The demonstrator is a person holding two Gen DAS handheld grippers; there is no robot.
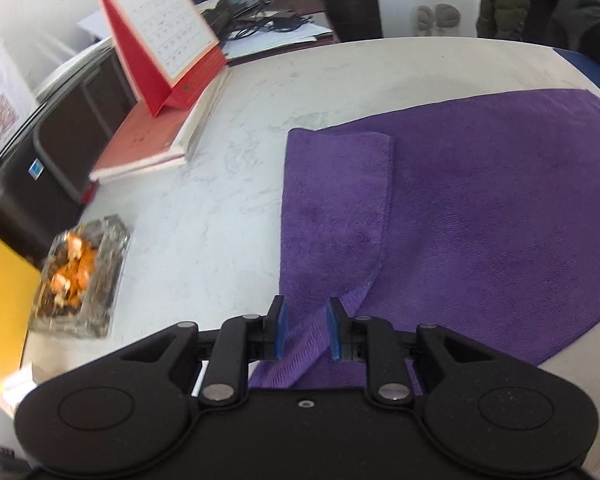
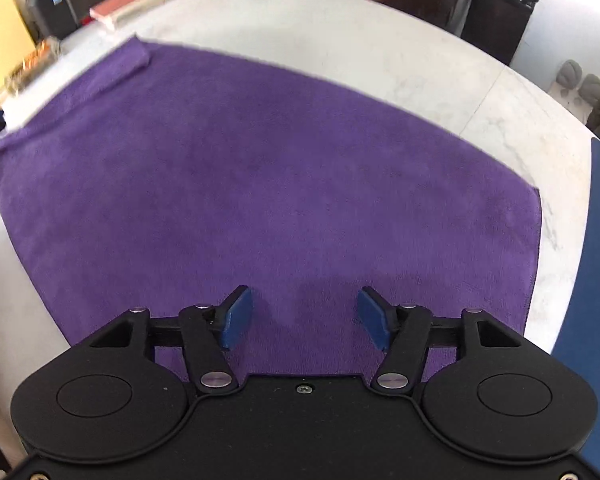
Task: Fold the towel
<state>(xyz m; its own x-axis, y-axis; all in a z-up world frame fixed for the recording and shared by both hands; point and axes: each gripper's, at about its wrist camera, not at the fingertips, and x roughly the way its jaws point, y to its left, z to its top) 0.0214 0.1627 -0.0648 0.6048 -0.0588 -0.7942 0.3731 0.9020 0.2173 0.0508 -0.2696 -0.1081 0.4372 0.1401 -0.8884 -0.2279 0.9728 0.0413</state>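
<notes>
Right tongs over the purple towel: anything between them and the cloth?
Nothing visible. The right tongs hang open directly over bare purple towel, with no object on that stretch of cloth. The left tongs already have a fold of the towel's edge between their pads. The glass dish sits off the towel, on the table.

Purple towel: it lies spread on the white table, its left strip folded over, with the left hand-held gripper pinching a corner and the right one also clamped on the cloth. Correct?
Not quite. The right hand-held gripper is open, its blue pads apart above the purple towel, as the right wrist view shows. The rest holds: the left hand-held gripper pinches a corner, the left strip lies folded over, on the white table.
</notes>
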